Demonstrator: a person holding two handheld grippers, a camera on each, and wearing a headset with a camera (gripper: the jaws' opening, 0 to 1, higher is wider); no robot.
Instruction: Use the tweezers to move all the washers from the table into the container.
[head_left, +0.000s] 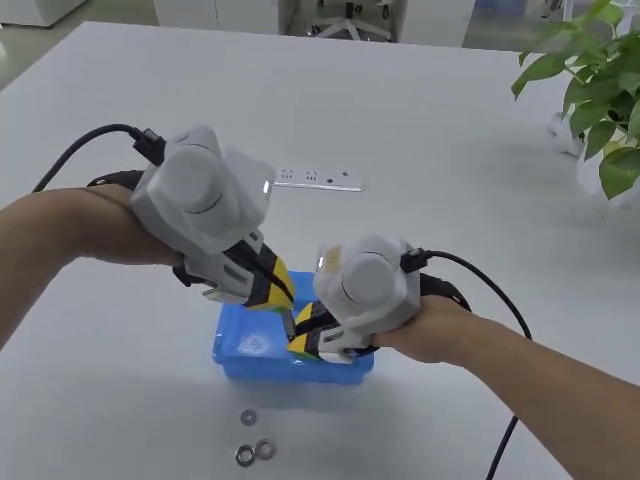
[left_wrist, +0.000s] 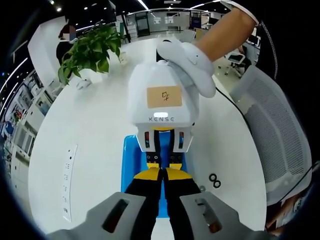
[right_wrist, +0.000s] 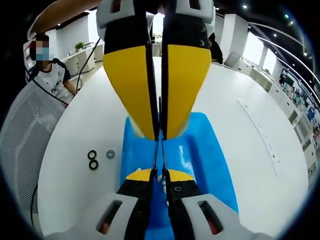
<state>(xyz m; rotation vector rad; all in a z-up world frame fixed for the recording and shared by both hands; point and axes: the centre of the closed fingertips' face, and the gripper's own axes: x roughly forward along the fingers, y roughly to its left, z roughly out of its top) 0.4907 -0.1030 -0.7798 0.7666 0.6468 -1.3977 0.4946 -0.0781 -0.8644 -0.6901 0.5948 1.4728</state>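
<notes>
left gripper (head_left: 268, 290): jaws pressed together on the tweezers (right_wrist: 159, 150), above the blue container (head_left: 235, 365)
right gripper (head_left: 308, 335): jaws pinching the same tweezers, tip to tip with the left
washers (head_left: 255, 445): three on the table (head_left: 420, 150), near the container

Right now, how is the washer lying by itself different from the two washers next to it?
The lone washer lies apart, nearer the blue container; the two washers touch each other, farther from it. In the right gripper view the lone washer looks pale silver, the two washers dark. All three lie flat on the white table, outside the container.
</notes>
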